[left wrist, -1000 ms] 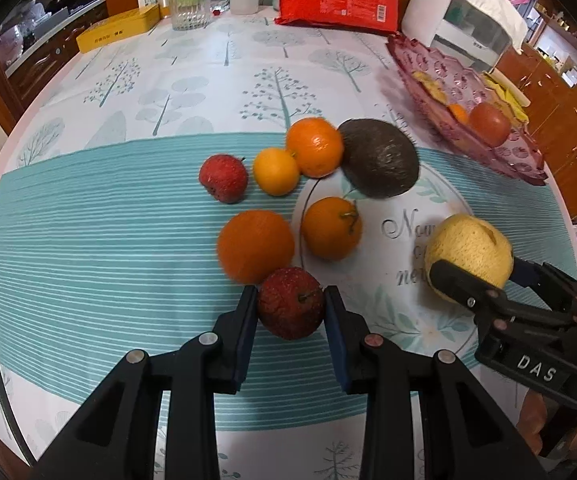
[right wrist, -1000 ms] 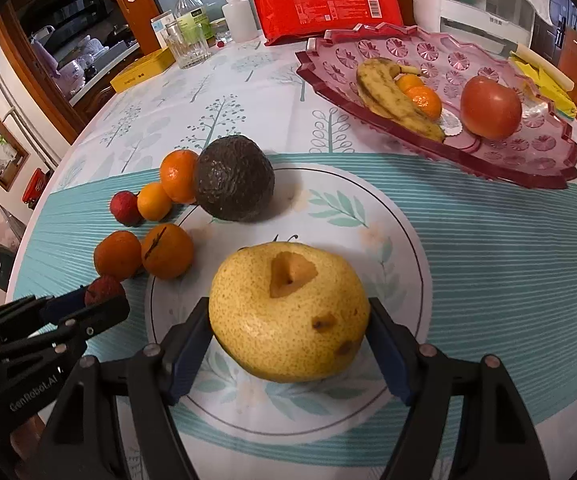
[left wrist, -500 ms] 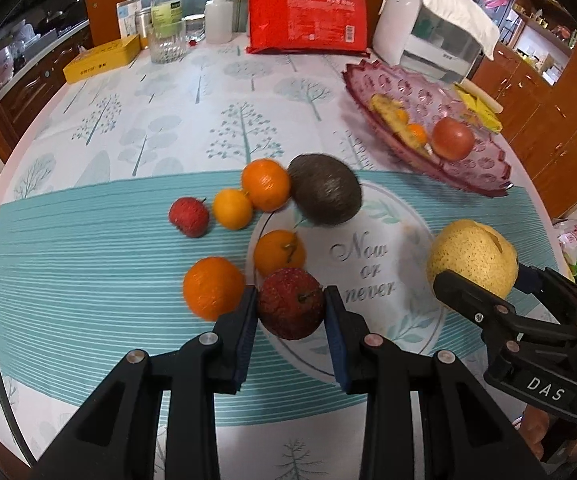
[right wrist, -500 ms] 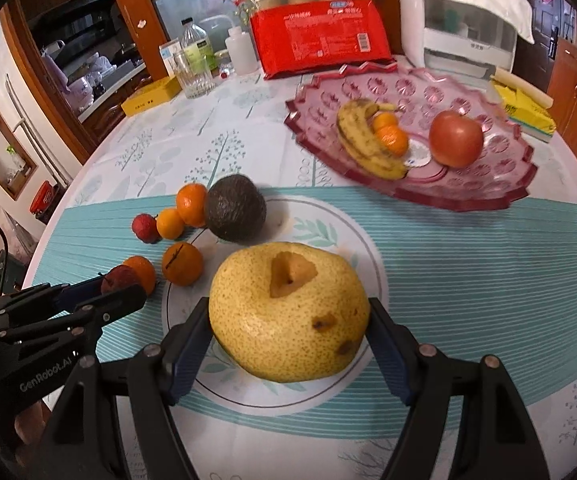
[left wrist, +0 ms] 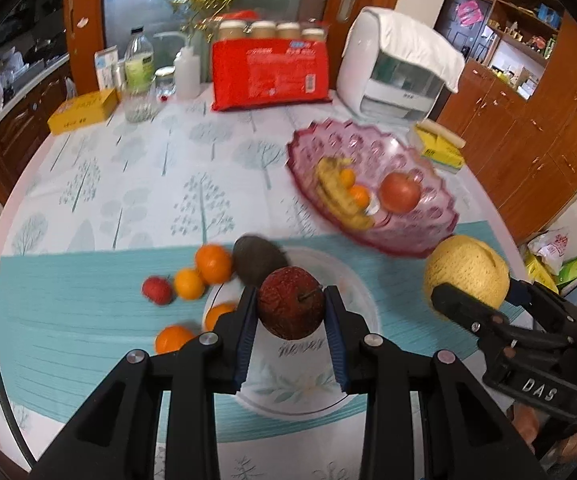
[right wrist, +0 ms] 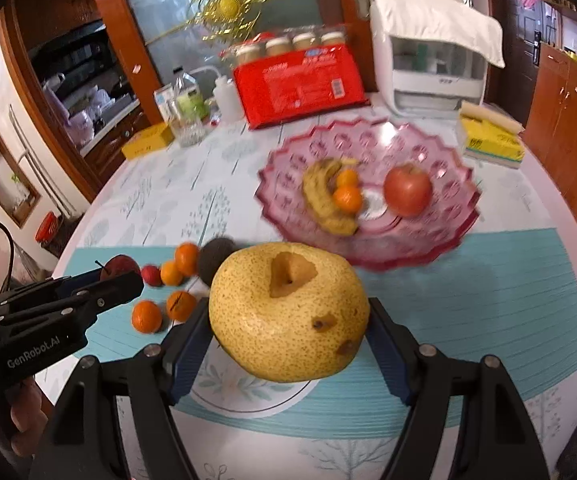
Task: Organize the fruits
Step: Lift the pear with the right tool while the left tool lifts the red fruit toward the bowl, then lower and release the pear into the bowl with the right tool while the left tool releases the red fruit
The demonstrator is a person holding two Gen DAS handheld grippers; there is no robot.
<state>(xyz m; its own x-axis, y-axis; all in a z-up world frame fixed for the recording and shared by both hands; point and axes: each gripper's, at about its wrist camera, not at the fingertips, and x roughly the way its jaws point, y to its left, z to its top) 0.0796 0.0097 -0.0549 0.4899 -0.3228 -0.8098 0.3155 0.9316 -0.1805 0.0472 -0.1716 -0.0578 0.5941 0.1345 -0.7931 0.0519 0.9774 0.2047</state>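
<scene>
My left gripper (left wrist: 290,316) is shut on a small dark red apple (left wrist: 290,303), held in the air above the tablecloth. My right gripper (right wrist: 288,328) is shut on a large yellow pear (right wrist: 288,312), also lifted off the table; the pear (left wrist: 466,272) shows at the right of the left wrist view. On the teal mat lie an avocado (left wrist: 256,258), several oranges (left wrist: 213,263) and a small red fruit (left wrist: 156,289). A pink glass fruit bowl (right wrist: 440,152) beyond holds a banana (right wrist: 324,196), two small oranges and a red apple (right wrist: 407,190).
At the table's far edge stand a red packet (left wrist: 270,76), a white appliance (left wrist: 396,68), bottles and a glass (left wrist: 140,80), and a yellow box (left wrist: 82,110). A yellow pack (right wrist: 490,140) lies right of the bowl. Wooden cabinets rise at the right.
Both grippers have risen off the table with their fruit, and the table's far edge and the bowl have come further into view. The loose fruits on the mat look smaller and lower.
</scene>
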